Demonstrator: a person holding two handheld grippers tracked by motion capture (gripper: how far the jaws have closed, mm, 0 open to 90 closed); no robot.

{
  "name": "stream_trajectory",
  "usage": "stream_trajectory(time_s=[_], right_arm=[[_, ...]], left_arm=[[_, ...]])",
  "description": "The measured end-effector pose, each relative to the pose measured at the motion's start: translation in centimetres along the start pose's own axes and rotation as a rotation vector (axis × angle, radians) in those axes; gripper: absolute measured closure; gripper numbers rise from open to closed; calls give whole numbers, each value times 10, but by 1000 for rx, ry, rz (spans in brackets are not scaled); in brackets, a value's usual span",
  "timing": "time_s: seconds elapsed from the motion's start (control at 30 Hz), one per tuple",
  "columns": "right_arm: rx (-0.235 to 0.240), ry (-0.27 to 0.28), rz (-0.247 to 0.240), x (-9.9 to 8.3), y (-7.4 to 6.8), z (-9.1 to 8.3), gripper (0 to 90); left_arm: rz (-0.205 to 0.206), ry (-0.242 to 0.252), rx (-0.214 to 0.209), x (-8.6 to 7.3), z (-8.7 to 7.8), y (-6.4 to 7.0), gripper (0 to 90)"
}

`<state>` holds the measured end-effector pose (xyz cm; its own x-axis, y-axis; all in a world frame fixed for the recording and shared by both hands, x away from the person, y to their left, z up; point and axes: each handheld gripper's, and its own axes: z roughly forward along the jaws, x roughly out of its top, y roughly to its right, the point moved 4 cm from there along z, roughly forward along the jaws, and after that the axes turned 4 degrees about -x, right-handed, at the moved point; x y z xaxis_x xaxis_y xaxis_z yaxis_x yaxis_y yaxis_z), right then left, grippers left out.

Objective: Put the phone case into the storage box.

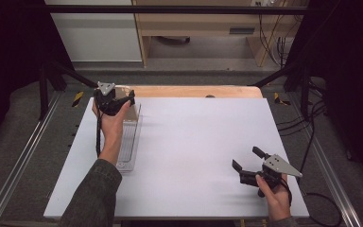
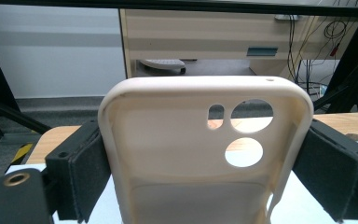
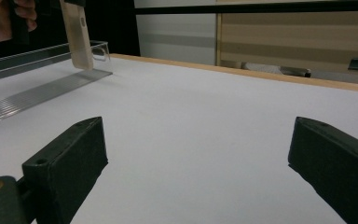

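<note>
Nearest in the high view, the right gripper (image 1: 247, 159) sits low over the white table (image 1: 194, 142) near its right front corner, its jaws spread wide with nothing between them. Its own view confirms this: the two black jaws stand far apart over bare tabletop, each cut off by the bottom edge of the frame. The person's right hand (image 1: 275, 191) wraps the handle, and the forearm runs out of the bottom of the picture.

Further off, at the left rear of the table, the left gripper (image 1: 126, 100) is raised above a clear plastic tray (image 1: 128, 142) that lies lengthwise along the left edge. In the high view the hand and gripper body cover most of what it carries. The left gripper view shows it plainly: a cream phone case (image 2: 205, 154), open side toward the camera, clamped by its two long edges between the pads (image 2: 91, 172). Its lower end is cut off by the frame. Three camera holes pierce its upper part.

In the right gripper view the case hangs upright, its lower end over the tray's far part; whether it touches the tray cannot be told.
</note>
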<state>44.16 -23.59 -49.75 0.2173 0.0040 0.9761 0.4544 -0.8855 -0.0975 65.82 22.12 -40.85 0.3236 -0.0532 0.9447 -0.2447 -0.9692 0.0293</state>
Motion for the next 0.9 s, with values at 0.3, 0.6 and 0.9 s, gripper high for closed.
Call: stream_trajectory(time_s=[0.3, 0.6, 0.9], right_arm=[[1, -1, 1, 0, 0, 0, 44], [1, -2, 1, 0, 0, 1, 44], [2, -2, 2, -1, 0, 0, 44]], left_arm=[[1, -6, -1, -2, 3, 2, 108], [-1, -11, -3, -5, 6, 4, 108], [2, -12, -3, -6, 8, 4, 108]])
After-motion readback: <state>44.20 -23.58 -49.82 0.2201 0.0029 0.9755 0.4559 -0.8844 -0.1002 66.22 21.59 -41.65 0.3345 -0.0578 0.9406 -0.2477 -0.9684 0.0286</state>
